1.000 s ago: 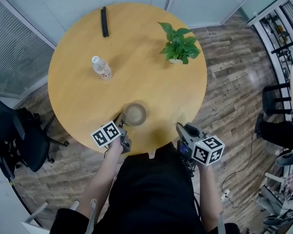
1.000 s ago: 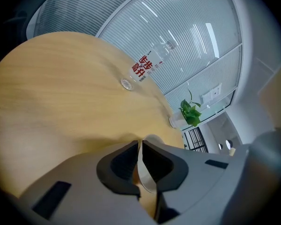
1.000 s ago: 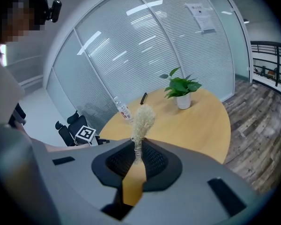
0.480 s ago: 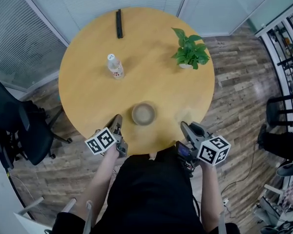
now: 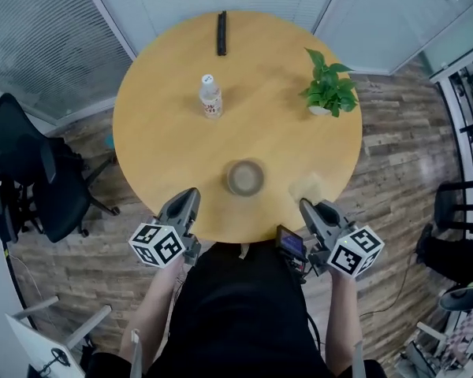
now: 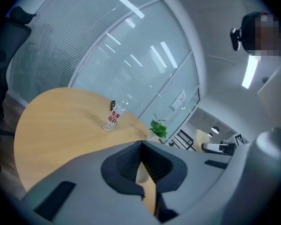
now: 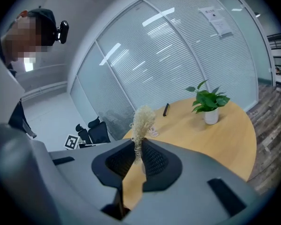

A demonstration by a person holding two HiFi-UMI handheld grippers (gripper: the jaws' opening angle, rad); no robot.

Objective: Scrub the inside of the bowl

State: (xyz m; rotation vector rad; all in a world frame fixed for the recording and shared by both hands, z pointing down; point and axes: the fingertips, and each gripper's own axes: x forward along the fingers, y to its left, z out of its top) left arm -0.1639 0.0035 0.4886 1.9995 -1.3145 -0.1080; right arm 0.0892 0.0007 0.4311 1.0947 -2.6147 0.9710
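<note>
A small round bowl (image 5: 245, 177) stands alone on the round wooden table (image 5: 158, 156), near its front edge. My left gripper (image 5: 191, 194) hovers at the table's rim, to the bowl's lower left and apart from it. Its jaws have just closed and are shut with nothing between them (image 6: 141, 146). My right gripper (image 5: 306, 205) hangs at the rim to the bowl's lower right, shut on a pale curly scrubber (image 7: 143, 118). That scrubber sticks out past the fingertips and shows as a pale blur (image 5: 309, 186) in the head view.
A water bottle (image 5: 210, 96) stands mid-table. A potted plant (image 5: 331, 91) sits at the right, and a black remote (image 5: 221, 32) lies at the far edge. A black office chair (image 5: 24, 172) stands left of the table. Glass walls with blinds lie behind it.
The left gripper has come away from the bowl's left rim. Both grippers have drawn back toward the person and risen. The bowl stays in place.
</note>
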